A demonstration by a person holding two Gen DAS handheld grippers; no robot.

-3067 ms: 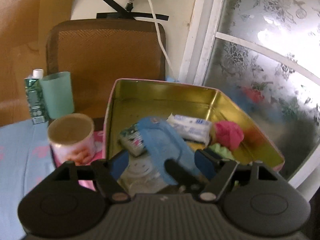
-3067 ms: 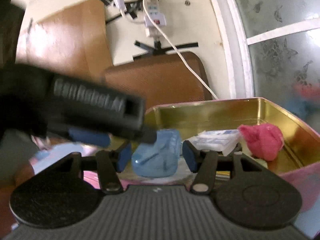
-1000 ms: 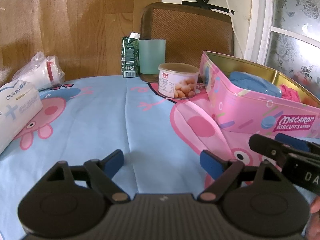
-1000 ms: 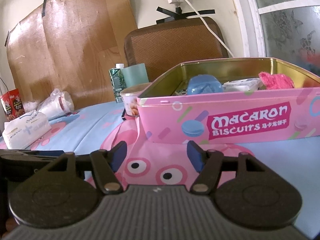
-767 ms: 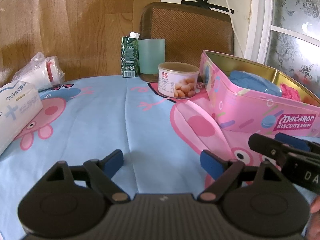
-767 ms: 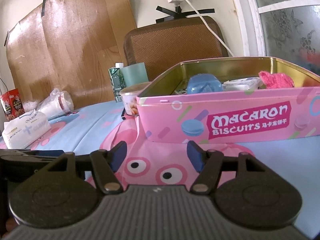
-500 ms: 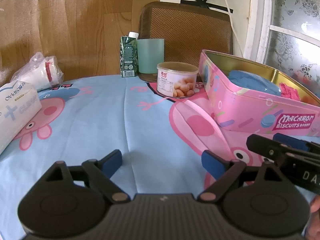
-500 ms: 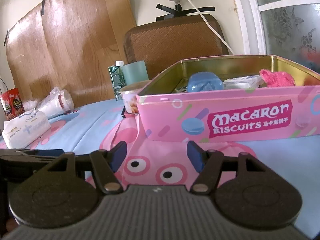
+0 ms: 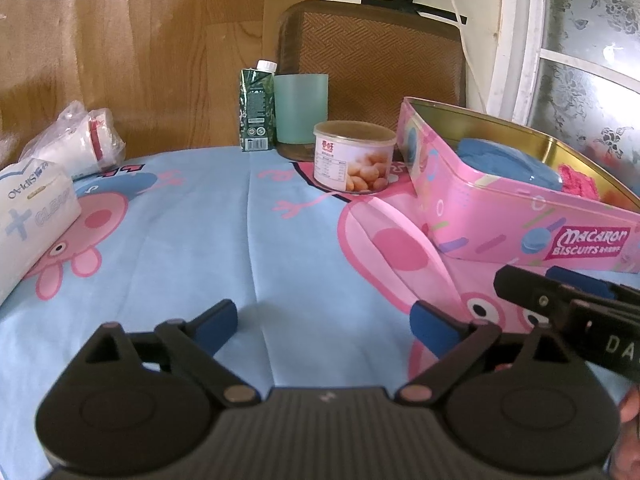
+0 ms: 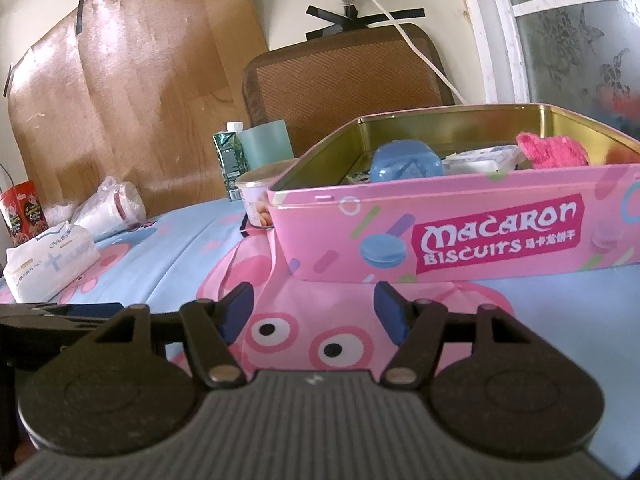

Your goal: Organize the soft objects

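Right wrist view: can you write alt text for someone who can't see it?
An open pink biscuit tin on a cartoon-pig tablecloth holds a blue item and a pink cloth. The empty, open right tool points toward it.

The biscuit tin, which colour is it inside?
Gold inside the biscuit tin, clearest in the right wrist view.

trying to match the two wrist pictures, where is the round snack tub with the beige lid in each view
Left wrist view: the round snack tub with the beige lid stands in full view just above centre, close by the left end of the pink macaron biscuit tin.
Right wrist view: the tub is left of centre, partly hidden behind the tin's left corner.
Shared landmark: the green drink carton behind the tub.
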